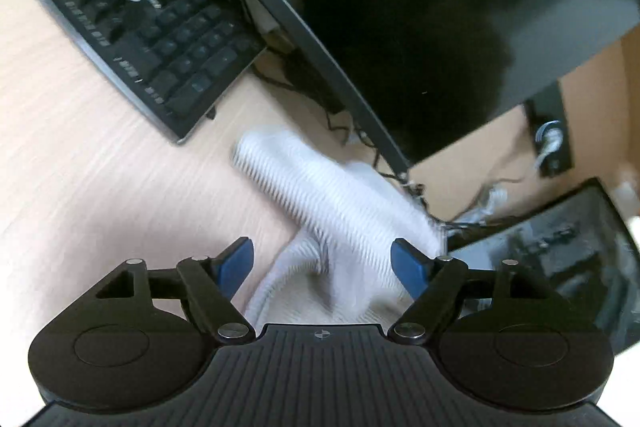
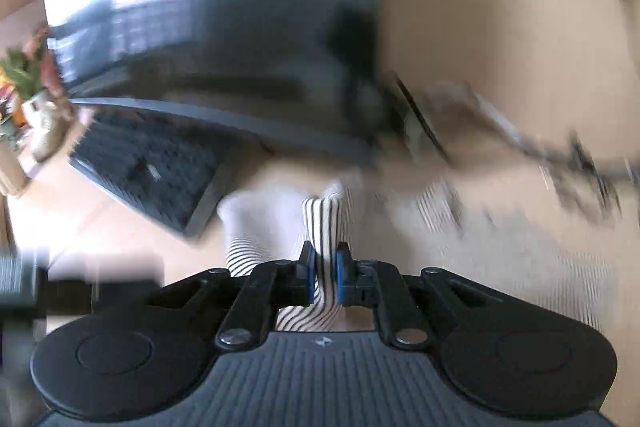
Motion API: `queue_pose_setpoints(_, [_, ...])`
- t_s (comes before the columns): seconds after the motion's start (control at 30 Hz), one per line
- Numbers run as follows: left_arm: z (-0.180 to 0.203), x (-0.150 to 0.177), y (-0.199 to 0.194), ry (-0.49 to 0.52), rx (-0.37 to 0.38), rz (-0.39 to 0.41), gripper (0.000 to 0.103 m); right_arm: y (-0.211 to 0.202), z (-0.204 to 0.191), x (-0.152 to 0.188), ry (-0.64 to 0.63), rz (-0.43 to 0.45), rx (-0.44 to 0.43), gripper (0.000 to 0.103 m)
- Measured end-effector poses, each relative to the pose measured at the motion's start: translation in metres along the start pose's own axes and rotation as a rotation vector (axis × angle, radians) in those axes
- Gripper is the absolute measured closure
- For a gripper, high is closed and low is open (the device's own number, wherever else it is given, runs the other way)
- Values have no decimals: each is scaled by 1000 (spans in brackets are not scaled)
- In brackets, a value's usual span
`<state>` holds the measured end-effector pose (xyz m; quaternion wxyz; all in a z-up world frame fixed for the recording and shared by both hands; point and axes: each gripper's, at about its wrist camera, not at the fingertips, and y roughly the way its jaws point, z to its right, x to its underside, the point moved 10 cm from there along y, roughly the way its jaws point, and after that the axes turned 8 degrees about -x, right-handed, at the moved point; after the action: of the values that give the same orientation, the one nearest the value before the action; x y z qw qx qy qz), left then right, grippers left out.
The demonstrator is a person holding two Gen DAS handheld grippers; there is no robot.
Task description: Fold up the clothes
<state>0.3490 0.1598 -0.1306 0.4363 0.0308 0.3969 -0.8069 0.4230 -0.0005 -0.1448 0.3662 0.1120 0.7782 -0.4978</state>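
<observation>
A white garment with thin dark stripes (image 1: 332,211) lies bunched on the light wooden desk (image 1: 80,187), blurred by motion. My left gripper (image 1: 322,263) is open, its blue pads on either side of the cloth, which passes between and under them. In the right wrist view my right gripper (image 2: 325,273) is shut on a fold of the striped garment (image 2: 324,223), which rises between the blue pads. The rest of the cloth spreads to the right, blurred.
A black keyboard (image 1: 132,11) lies at the left, also in the right wrist view (image 2: 148,171). A dark monitor (image 1: 420,7) stands behind the garment, with cables (image 1: 320,99) under it. A second dark screen (image 1: 560,255) is at the right. A plant pot (image 2: 40,107) stands far left.
</observation>
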Motion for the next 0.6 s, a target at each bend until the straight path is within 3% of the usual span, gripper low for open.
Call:
queue_pose_setpoints(0.1, [10, 1, 34, 2, -73, -69, 25, -2, 17, 41, 88, -52, 19, 96])
queue_pose_setpoints(0.17, [13, 4, 53, 12, -129, -99, 33, -6, 21, 57, 127, -56, 12, 96])
queue_pose_setpoints(0.23, [14, 7, 63, 27, -168, -99, 56, -15, 25, 62, 130, -40, 17, 96])
queue_pose_setpoints(0.27, [14, 6, 67, 32, -180, -92, 61, -20, 27, 63, 126, -29, 21, 96])
queue_pose_setpoints(0.33, [13, 3, 70, 57, -207, -60, 89, -37, 35, 58, 101, 2, 42, 96])
queue_pose_setpoints(0.37, [16, -1, 67, 90, -225, -23, 89, -45, 38, 54, 85, 21, 56, 96])
queue_pose_setpoints(0.47, [47, -12, 44, 344, -272, 164, 97, -66, 37, 32, 39, 86, 88, 94])
queue_pose_setpoints(0.53, [79, -4, 30, 555, -258, 270, 97, -82, 33, 8, 36, 146, 63, 91])
queue_pose_setpoints(0.6, [106, 14, 21, 720, -214, 313, 97, -93, 25, -16, 60, 188, 4, 85])
